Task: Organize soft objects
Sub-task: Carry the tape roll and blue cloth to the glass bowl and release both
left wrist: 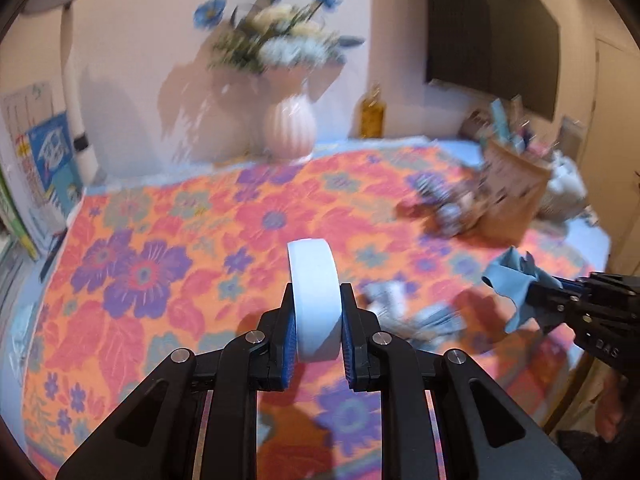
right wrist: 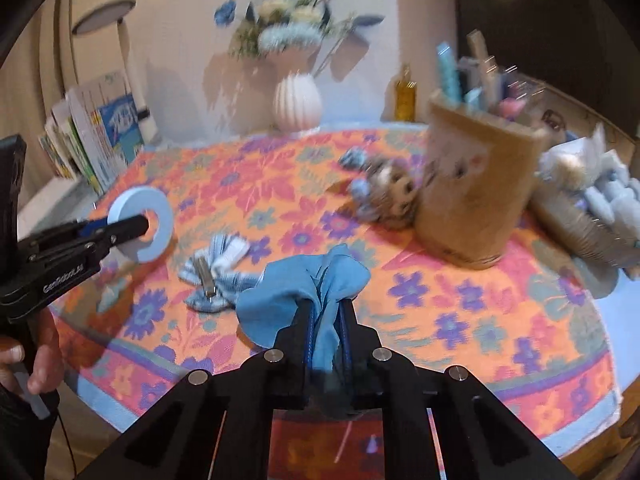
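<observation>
1. Our left claw is clamped on the pale foam ring, held above the counter.
2. Our right claw pinches the blue cloth, lifted.
3. Risk: the cloth looks thinly caught, though it's blurry, and could slip; the striped bow and plush toy lie loose by the brown holder.

A floral cloth covers the table, bearing a striped bow.
</observation>
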Motion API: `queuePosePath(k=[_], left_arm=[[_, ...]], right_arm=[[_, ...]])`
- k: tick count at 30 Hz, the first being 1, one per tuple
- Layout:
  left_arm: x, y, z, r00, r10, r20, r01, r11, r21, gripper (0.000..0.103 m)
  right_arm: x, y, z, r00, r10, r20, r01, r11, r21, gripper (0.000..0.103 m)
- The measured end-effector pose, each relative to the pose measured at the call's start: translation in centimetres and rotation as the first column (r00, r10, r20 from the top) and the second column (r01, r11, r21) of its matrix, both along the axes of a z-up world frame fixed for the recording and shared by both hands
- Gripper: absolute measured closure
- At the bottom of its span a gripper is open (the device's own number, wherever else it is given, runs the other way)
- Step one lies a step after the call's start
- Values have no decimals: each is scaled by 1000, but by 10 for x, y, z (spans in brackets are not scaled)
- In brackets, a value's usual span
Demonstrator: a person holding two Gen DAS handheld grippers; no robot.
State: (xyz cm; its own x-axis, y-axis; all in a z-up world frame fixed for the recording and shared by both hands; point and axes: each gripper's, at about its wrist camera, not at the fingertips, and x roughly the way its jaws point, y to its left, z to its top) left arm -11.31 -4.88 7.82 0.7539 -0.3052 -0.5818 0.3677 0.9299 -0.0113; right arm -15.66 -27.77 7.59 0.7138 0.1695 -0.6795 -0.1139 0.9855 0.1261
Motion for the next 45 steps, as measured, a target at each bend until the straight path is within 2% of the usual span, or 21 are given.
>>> queuePosePath(k=[5, 10, 12, 16, 20, 23, 26, 30, 33, 35, 38, 41, 43, 45], left_arm=[[-18, -36, 44, 993, -93, 66, 96, 994, -41, 89], [-32, -92, 75, 970, -210, 123, 215, 976, -28, 89], [-31, -110, 78, 966, -224, 126, 227, 974, -11, 89], [-16, -122, 79, 971, -226, 81, 230, 972, -50, 90], [-18, -138, 92, 956, -279, 91, 286, 955, -80, 90], [-22, -164, 107, 932, -346, 114, 355, 932, -75, 90], [-24, -197, 124, 896, -424, 132, 436, 896, -80, 90], [-17, -255, 144, 838, -530, 128, 543, 833, -103, 90], [7, -297, 158, 813, -578, 67, 581, 803, -133, 90], [33, -319, 167, 811, -584, 16, 577, 796, -182, 90], [71, -350, 169, 834, -552, -18, 541, 822, -177, 90], [105, -375, 151, 842, -532, -92, 510, 839, -189, 90], [121, -390, 135, 837, -528, -146, 501, 846, -184, 89], [135, -403, 115, 818, -526, -232, 496, 850, -179, 88]], right_arm=[[-17, -38, 27, 995, -58, 83, 54, 997, 55, 92], [-33, -82, 45, 980, -141, 139, 129, 988, 88, 92], [-35, -103, 43, 974, -187, 131, 176, 980, 95, 91], [-38, -140, 30, 967, -243, 80, 227, 958, 175, 91], [-40, -162, 27, 955, -285, 76, 265, 942, 204, 91], [-40, -181, 33, 939, -335, 81, 310, 924, 222, 91], [-42, -206, 47, 915, -390, 103, 355, 900, 254, 91], [-39, -245, 74, 870, -476, 131, 429, 859, 279, 91], [-20, -275, 89, 851, -511, 119, 452, 829, 328, 91], [-6, -286, 94, 841, -530, 106, 476, 820, 320, 91], [24, -298, 98, 840, -537, 80, 490, 813, 314, 91], [56, -303, 105, 836, -544, 71, 503, 811, 298, 91], [73, -305, 107, 826, -560, 72, 524, 808, 270, 91], [93, -311, 106, 819, -572, 43, 547, 801, 242, 87]])
